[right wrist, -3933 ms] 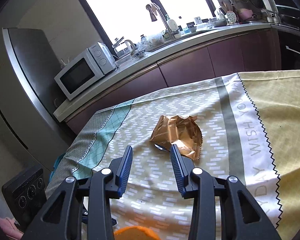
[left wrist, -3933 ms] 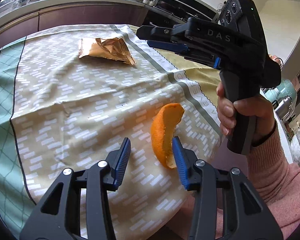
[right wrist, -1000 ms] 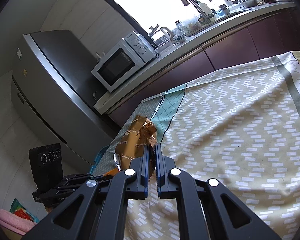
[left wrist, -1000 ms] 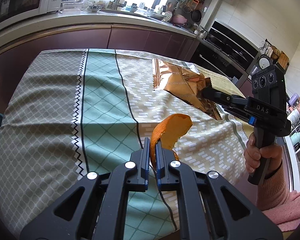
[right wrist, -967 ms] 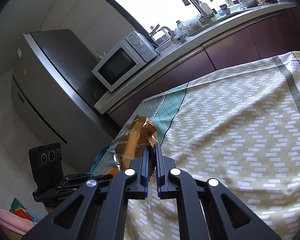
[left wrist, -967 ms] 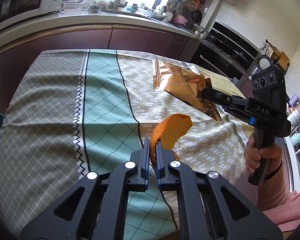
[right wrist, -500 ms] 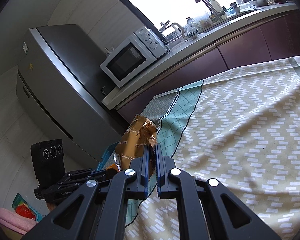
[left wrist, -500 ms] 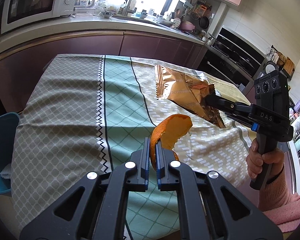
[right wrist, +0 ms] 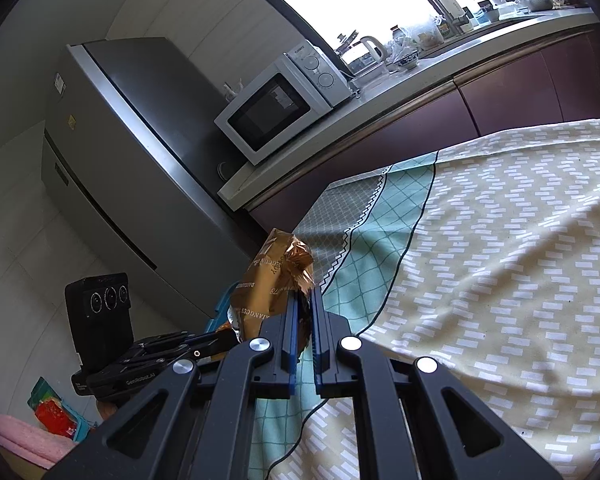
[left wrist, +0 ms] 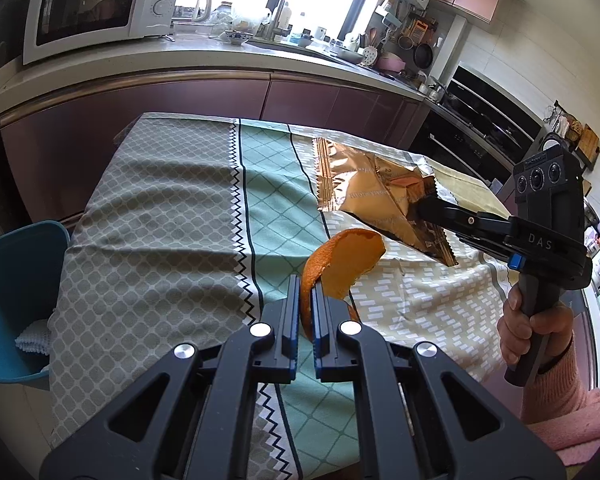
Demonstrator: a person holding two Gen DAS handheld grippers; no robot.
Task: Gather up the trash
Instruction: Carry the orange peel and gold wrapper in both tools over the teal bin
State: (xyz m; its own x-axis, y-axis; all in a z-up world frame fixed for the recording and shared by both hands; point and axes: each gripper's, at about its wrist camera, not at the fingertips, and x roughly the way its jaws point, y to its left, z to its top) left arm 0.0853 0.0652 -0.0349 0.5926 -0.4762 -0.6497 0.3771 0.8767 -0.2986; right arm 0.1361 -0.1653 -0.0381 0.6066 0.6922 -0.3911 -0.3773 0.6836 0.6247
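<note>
My left tool (left wrist: 305, 304) is clenched on the orange peel (left wrist: 340, 262), which sticks up from between its blue pads at the centre of the left wrist frame, above the cloth-covered counter (left wrist: 160, 220). My right tool (right wrist: 305, 308) is clenched on the gold snack wrapper (right wrist: 274, 284), which rises just left of its tips in the lower middle of the right wrist frame. A blue bin (left wrist: 16, 280) sits at the left edge, beside the counter.

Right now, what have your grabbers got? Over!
Left gripper shut on orange peel. Right gripper shut on gold wrapper. Blue bin unobstructed.
</note>
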